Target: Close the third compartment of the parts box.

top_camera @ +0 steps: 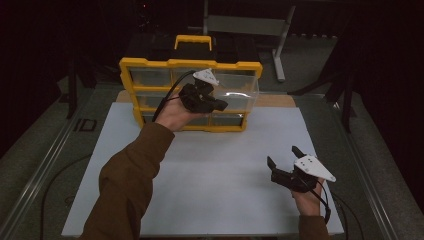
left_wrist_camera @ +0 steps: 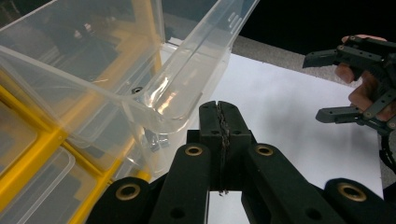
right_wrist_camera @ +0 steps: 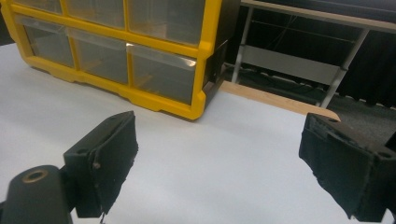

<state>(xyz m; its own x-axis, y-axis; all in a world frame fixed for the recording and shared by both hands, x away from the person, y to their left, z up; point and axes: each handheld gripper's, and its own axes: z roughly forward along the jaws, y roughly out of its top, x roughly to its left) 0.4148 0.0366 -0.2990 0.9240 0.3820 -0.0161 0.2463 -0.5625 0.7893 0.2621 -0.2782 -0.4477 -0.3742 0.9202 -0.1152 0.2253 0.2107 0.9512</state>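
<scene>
High view: my left tongs are working at a clear plastic drawer pulled out of the yellow-framed organiser at the white bench's far edge.

Left gripper view: jaws are pressing shut just below the drawer's thin rim; light, stiff, slippery, I'm judging.

Right gripper view: right tongs are hovering spread, empty, over open bench.

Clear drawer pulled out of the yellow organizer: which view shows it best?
The left gripper view: the clear drawer is close up, its rim and walls plain above the left gripper. The high view shows it small and glary, jutting from the yellow organizer. The right gripper view shows the organizer's front, drawer hard to single out.
</scene>
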